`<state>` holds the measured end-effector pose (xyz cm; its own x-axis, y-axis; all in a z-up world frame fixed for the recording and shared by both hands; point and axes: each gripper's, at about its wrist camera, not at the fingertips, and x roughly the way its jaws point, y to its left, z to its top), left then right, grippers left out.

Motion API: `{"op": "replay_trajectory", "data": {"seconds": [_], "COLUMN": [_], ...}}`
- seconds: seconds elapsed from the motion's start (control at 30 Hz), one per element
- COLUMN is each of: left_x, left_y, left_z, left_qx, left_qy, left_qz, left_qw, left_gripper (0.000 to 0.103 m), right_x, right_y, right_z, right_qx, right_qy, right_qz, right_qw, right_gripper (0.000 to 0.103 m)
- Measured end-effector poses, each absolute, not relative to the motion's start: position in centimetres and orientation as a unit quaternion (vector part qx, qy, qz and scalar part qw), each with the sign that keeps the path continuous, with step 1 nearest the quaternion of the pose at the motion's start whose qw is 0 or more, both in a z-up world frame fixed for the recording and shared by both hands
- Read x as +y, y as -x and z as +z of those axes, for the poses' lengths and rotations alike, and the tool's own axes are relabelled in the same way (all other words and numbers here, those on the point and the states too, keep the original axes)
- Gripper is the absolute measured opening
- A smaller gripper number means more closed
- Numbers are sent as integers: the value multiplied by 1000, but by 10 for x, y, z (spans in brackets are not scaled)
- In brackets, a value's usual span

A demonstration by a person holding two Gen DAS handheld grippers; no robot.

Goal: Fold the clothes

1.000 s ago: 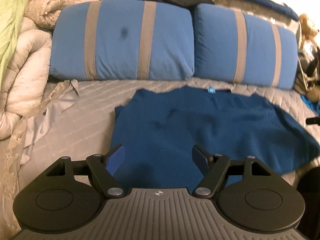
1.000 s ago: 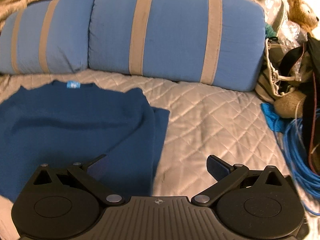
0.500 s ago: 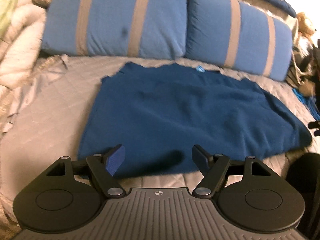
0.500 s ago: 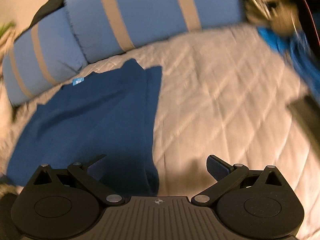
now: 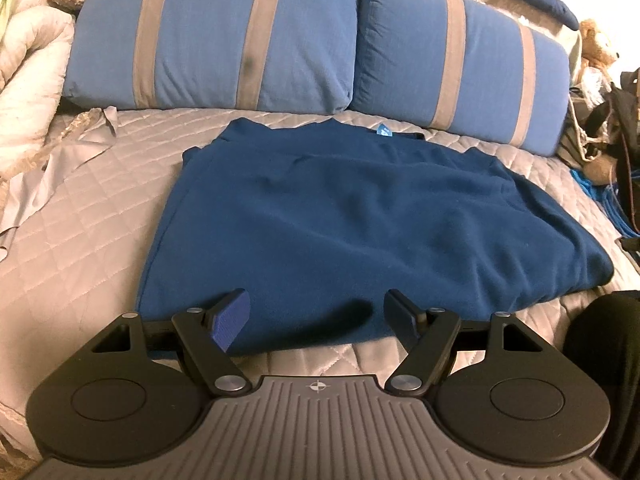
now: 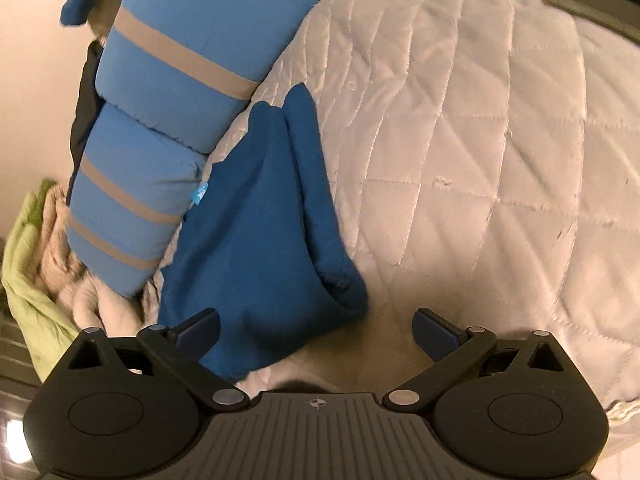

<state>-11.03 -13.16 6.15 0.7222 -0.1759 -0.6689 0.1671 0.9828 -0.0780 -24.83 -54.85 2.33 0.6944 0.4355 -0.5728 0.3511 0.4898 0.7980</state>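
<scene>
While both claws (left [image 5: 316,316], right [image 6: 316,332]) gape empty, blue shirt [image 5: 360,216] lies on quilted bed [image 5: 80,232] below striped pillows [image 5: 216,36].

Matt blue cloth sweater [image 5: 360,216], quilted satiny bedspread [image 5: 80,232]

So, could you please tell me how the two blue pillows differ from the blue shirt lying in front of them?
The pillows are light blue with grey stripes; the shirt is plain dark blue. The pillows are plump and propped up at the head of the bed; the shirt lies flat on the quilt. Both are blue fabric.
</scene>
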Motion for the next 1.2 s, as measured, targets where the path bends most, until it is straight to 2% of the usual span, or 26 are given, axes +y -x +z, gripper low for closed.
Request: {"op": "replay_trajectory", "data": {"seconds": [0.17, 0.2, 0.5, 0.6, 0.67, 0.73, 0.83, 0.93, 1.2], "left_x": [-129, -129, -127, -126, -125, -125, -125, -125, -124], "left_y": [110, 109, 109, 109, 109, 109, 110, 110, 111], "left_z": [61, 61, 60, 60, 60, 60, 60, 60, 60], "left_qx": [361, 361, 361, 361, 361, 361, 360, 360, 358], "left_qy": [12, 13, 20, 24, 26, 27, 28, 27, 35], "left_qz": [-95, -95, -97, -99, -100, -100, -100, -101, -98], "left_qw": [928, 928, 927, 927, 927, 927, 927, 927, 928], "left_gripper": [73, 73, 73, 73, 73, 73, 73, 73, 73], "right_x": [-547, -547, -536, -533, -532, -532, -531, -527, -503], "right_y": [245, 244, 228, 222, 217, 214, 211, 209, 198], "right_z": [18, 15, 9, 9, 11, 11, 16, 35, 80], "right_qx": [370, 366, 350, 356, 365, 370, 361, 340, 311], "right_qy": [-521, -526, -534, -527, -516, -516, -514, -489, -432], "right_qz": [20, 21, 22, 16, 11, 15, 25, 30, 62], "right_qw": [769, 767, 769, 771, 775, 773, 777, 803, 844], "right_gripper": [99, 95, 90, 81, 70, 45, 24, 20, 19]}}
